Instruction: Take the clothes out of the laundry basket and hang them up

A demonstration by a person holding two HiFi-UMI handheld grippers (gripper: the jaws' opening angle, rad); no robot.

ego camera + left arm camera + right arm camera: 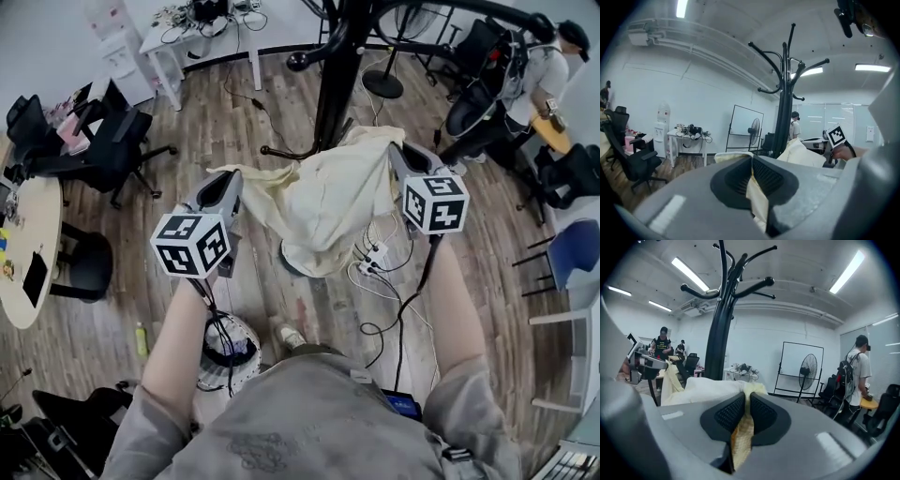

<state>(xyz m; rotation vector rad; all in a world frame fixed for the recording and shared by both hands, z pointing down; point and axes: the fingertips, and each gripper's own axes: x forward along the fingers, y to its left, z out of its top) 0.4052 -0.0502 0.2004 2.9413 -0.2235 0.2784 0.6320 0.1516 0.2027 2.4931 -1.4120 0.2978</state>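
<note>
Sagging, creased cream garment (pixel 323 202) pinched by left gripper (pixel 752 164) and right gripper (pixel 746 399).

Grey-brown wood-plank floor (pixel 103 319) is seen, with black wheeled office chairs (pixel 108 150) and a white rectangular table (pixel 173 42) set by a white wall (pixel 656 79). A framed whiteboard (pixel 746 123), a black pedestal fan (pixel 807 373) and long ceiling strip lights (pixel 691 273) are shown.
</note>
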